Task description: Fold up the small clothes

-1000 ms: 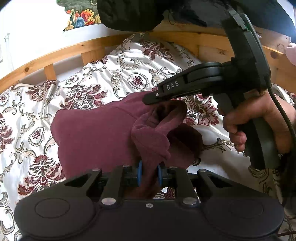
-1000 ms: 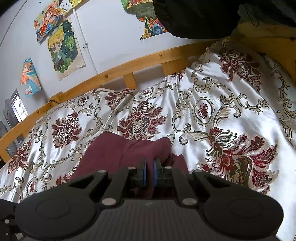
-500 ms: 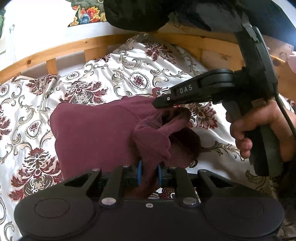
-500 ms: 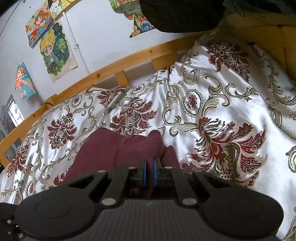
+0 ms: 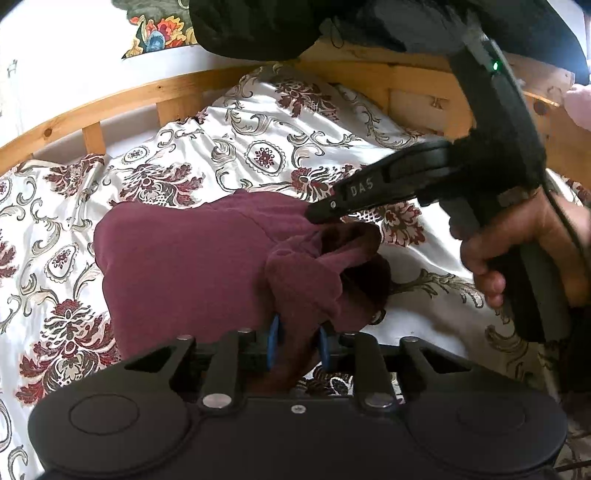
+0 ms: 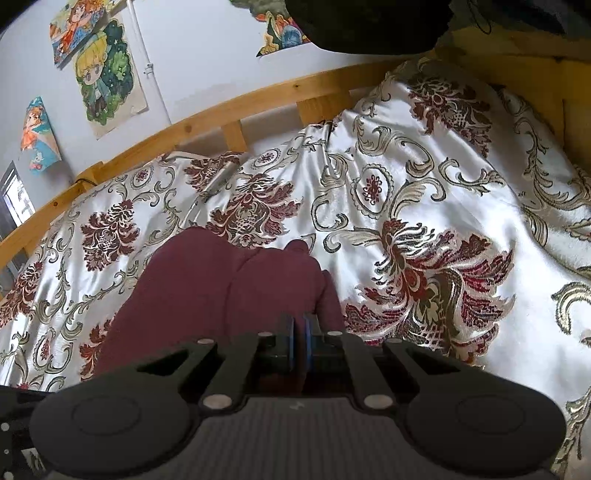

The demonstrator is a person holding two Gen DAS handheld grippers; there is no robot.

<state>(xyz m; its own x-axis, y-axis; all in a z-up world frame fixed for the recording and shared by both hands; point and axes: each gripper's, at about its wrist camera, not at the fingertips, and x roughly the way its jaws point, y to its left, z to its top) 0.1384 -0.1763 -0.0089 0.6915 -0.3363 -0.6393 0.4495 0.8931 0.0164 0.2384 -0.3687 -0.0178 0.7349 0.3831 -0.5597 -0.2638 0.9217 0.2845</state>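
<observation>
A small maroon garment (image 5: 184, 266) lies on the patterned bedspread (image 5: 258, 122), its right side bunched and lifted. My left gripper (image 5: 298, 347) has a fold of that bunch between its blue pads; its jaws are opening, and the cloth still fills the gap. My right gripper (image 5: 317, 218), held by a hand (image 5: 517, 251), comes in from the right and pinches the garment's upper edge. In the right wrist view the right gripper (image 6: 299, 332) is shut on a thin layer of the maroon garment (image 6: 192, 288).
A wooden bed rail (image 6: 221, 107) runs along the far side, and a wooden headboard (image 5: 424, 96) stands at the right. Drawings (image 6: 107, 74) hang on the wall. A dark sleeve (image 5: 295, 26) hangs over the top of the left wrist view. Bedspread (image 6: 443, 221) extends to the right.
The left gripper's pads have spread slightly wider around the cloth. The right gripper has shifted a little to the right with the garment's edge in it.
</observation>
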